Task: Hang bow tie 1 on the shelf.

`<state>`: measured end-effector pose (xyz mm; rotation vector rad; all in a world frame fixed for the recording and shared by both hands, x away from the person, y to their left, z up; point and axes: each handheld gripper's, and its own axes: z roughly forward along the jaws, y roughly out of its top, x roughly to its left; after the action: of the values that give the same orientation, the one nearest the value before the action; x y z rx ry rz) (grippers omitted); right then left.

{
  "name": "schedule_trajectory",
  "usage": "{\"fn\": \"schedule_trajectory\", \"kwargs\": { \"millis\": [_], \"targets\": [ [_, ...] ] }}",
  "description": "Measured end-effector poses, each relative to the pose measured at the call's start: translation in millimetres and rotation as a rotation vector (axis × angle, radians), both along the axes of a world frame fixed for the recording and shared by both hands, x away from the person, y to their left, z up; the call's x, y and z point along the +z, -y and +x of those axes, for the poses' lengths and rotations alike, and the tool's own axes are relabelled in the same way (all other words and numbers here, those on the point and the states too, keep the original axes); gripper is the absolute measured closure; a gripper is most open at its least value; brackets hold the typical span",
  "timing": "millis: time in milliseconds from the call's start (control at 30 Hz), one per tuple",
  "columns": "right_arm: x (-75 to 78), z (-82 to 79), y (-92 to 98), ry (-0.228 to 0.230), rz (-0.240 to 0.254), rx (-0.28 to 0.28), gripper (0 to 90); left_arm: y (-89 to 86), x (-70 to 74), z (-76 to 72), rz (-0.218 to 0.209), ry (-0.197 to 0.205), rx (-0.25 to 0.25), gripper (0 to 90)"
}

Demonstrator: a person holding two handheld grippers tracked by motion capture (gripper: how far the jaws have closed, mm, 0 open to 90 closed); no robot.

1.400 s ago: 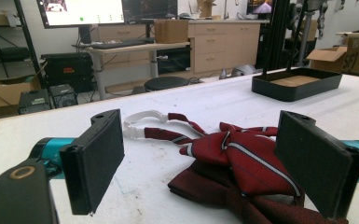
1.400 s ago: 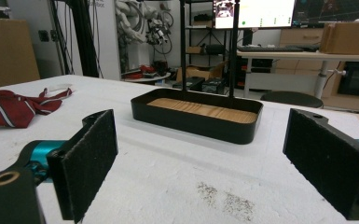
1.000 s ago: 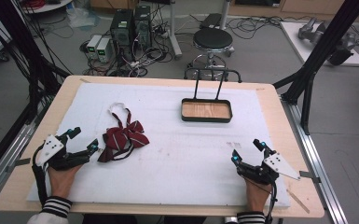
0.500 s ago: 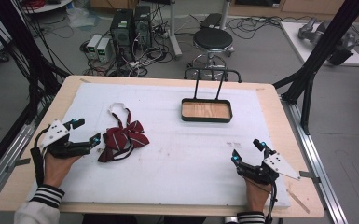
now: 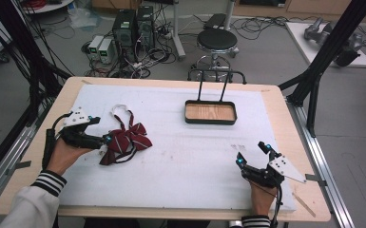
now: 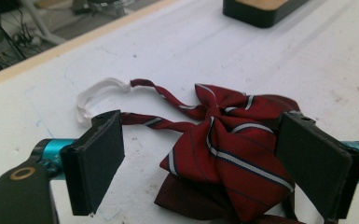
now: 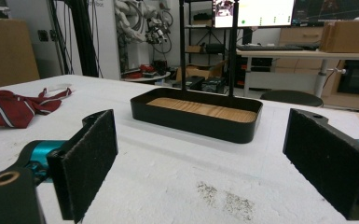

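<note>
A dark red bow tie [image 5: 129,137] with white stripes and a white neck strap [image 5: 119,108] lies on the left of the white mat. My left gripper [image 5: 99,129] is open at the tie's left edge. In the left gripper view the bow tie [image 6: 224,116] lies between and just beyond the two pads of the gripper [image 6: 205,161], which touch nothing. My right gripper [image 5: 251,153] rests open near the front right of the mat, empty. From the right gripper [image 7: 210,168], the black tray [image 7: 191,123] with a wooden floor is straight ahead and the bow tie [image 7: 9,109] far left.
The black tray [image 5: 210,122] stands at the back centre-right of the mat, its tall wire handle [image 5: 214,80] rising from the far side. The white mat [image 5: 185,166] covers a wooden table [image 5: 294,128]. A stool [image 5: 217,40] and computers sit beyond.
My left gripper has moved forward and right to the bow tie, and its open jaws now flank the tie's near side. The right gripper has stayed put.
</note>
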<state>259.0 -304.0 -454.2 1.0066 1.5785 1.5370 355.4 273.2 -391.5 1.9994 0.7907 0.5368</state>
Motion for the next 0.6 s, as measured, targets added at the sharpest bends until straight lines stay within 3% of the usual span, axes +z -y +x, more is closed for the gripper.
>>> {"fn": "schedule_trajectory", "kwargs": {
  "millis": [67,100,133,167,200,367,400,600],
  "targets": [
    [0.0,0.0,0.1,-0.001,0.000,0.000,9.1,4.2,0.6,5.5,0.049,-0.024,-0.014,16.3],
    [0.0,0.0,0.1,-0.001,0.001,-0.001,9.2,4.2,0.6,5.5,0.049,-0.024,-0.014,16.6],
    [0.0,0.1,0.2,0.001,-0.001,0.000,9.2,7.7,0.5,10.4,0.087,-0.053,-0.026,17.1],
    [0.0,0.1,0.2,0.000,0.000,0.000,9.2,7.7,0.5,10.4,0.087,-0.053,-0.026,17.1],
    [0.0,0.2,0.3,-0.001,0.000,0.000,9.1,11.3,0.0,15.2,0.120,-0.080,-0.032,17.1],
    [0.0,0.8,0.9,0.002,-0.003,-0.002,9.1,16.6,-1.4,23.3,0.148,-0.136,-0.042,17.6],
    [0.0,0.9,1.1,0.003,-0.003,-0.002,9.1,19.9,-4.2,28.3,0.174,-0.190,-0.049,17.6],
    [0.1,1.3,1.3,0.002,0.001,-0.001,9.1,24.4,-10.6,34.3,0.199,-0.243,-0.054,17.6]
  ]
}}
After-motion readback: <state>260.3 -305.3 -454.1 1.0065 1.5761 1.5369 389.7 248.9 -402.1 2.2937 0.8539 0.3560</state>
